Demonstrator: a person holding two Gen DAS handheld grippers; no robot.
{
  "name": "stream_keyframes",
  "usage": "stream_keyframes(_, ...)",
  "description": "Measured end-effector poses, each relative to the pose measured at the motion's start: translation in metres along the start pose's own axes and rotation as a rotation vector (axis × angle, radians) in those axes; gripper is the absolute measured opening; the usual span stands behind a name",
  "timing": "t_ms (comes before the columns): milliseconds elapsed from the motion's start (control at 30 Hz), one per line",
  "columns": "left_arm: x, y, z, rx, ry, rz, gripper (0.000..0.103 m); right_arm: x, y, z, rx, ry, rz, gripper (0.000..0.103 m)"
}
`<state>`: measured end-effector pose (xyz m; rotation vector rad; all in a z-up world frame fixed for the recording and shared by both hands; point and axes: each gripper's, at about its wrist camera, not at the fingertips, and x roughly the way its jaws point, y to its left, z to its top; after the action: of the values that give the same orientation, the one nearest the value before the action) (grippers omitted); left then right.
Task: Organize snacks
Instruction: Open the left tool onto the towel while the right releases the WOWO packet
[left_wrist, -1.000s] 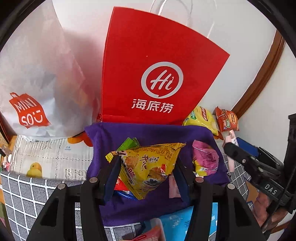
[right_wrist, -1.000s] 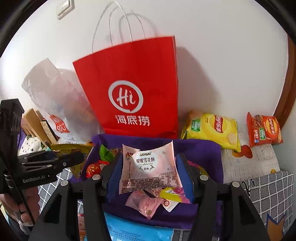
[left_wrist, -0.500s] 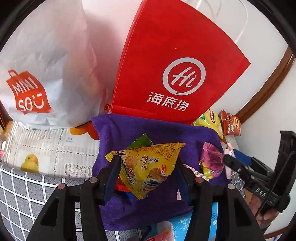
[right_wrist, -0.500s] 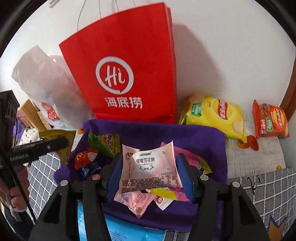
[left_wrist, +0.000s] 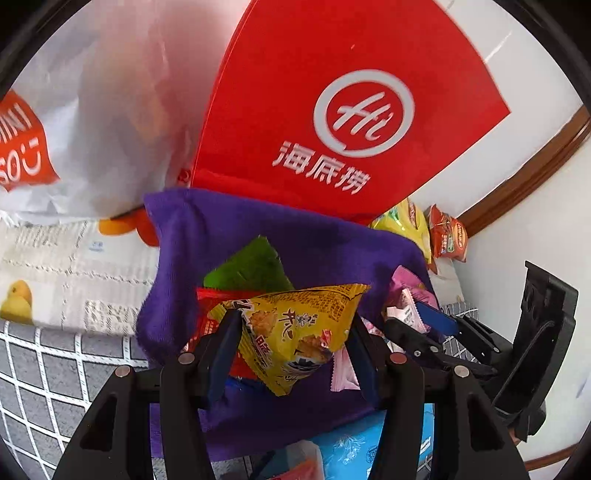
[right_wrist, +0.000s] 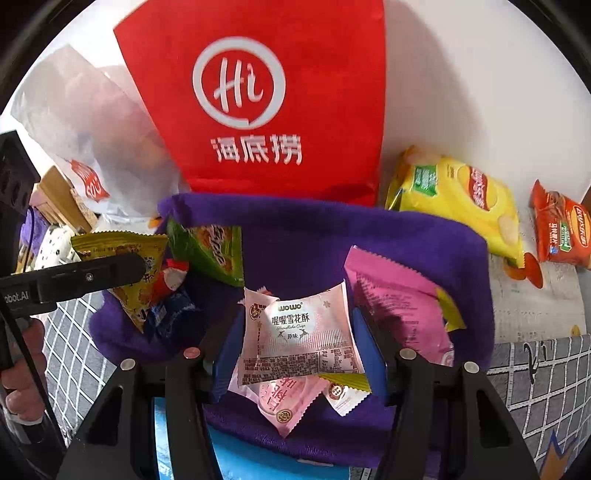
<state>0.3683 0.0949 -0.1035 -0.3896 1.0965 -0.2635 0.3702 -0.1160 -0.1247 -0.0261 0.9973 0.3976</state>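
Observation:
My left gripper (left_wrist: 293, 341) is shut on a yellow snack packet (left_wrist: 295, 332), held above the left part of a purple cloth (left_wrist: 295, 236). A green packet (left_wrist: 251, 269) and a red one lie on the cloth under it. My right gripper (right_wrist: 299, 339) is shut on a pale pink WOWO snack packet (right_wrist: 301, 332) over the cloth's (right_wrist: 369, 236) middle. Below it lie small pink sweets (right_wrist: 284, 406) and a larger pink packet (right_wrist: 399, 302). Each gripper shows at the other view's edge: the right gripper (left_wrist: 424, 325), the left gripper (right_wrist: 122, 269).
A red paper bag (right_wrist: 266, 110) stands against the wall behind the cloth, with a white plastic bag (left_wrist: 92, 129) to its left. A yellow chips bag (right_wrist: 458, 199) and an orange packet (right_wrist: 561, 229) lie at the right. A blue pack (left_wrist: 354, 450) lies at the cloth's near edge.
Both grippers have sunk toward the purple cloth and tilted further down, still holding their packets. The red bag and the cloth now fill more of each view.

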Motion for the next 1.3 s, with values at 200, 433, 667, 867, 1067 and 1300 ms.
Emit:
stream_keyframes(200, 0.007, 0.005, 0.0, -0.029, 0.019, -0.013, 0.054, 0.015, 0.002, -0.003, -0.005, 0.034, -0.012, 0.06)
stream_keyframes(433, 0.01, 0.009, 0.001, -0.053, 0.022, -0.033, 0.054, 0.018, 0.011, -0.005, -0.067, 0.057, -0.006, 0.067)
stream_keyframes(667, 0.009, 0.007, 0.0, -0.044, 0.027, -0.052, 0.054, -0.019, 0.009, -0.002, -0.039, -0.073, 0.02, 0.083)
stream_keyframes(867, 0.006, -0.004, 0.002, -0.026, 0.028, -0.067, 0.069, -0.05, 0.004, 0.004, 0.008, -0.17, 0.024, 0.083)
stream_keyframes(1067, -0.019, -0.016, 0.001, 0.023, -0.022, -0.035, 0.072, -0.07, 0.009, 0.005, 0.021, -0.234, -0.003, 0.083)
stream_keyframes(1300, -0.048, -0.029, -0.004, 0.071, -0.093, -0.028, 0.072, -0.097, 0.02, -0.022, 0.032, -0.269, -0.043, 0.083)
